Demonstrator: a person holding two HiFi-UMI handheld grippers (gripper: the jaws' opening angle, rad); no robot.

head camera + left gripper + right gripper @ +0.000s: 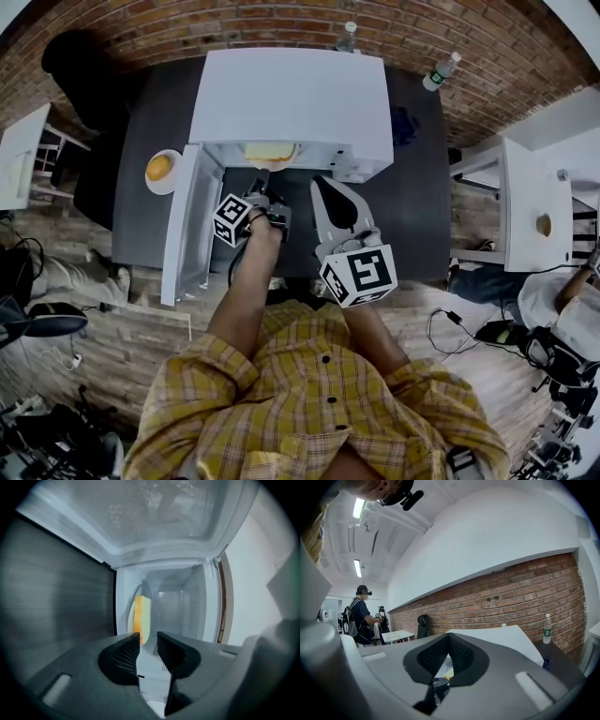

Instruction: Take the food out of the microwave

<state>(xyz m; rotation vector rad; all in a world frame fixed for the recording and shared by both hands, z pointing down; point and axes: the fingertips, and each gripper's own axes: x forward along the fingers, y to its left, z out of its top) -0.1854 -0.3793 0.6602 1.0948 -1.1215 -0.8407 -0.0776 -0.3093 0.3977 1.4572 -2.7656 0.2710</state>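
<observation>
Brick wall behind, dark table below; the microwave stands with its door swung open. Food, a yellow slab, sits inside near the front. My left gripper is at the mouth, jaws apart with nothing between them. The right gripper hangs back, jaws together and empty. I should go in straight, bracket the food squarely, and squeeze gently before drawing it out level.
</observation>
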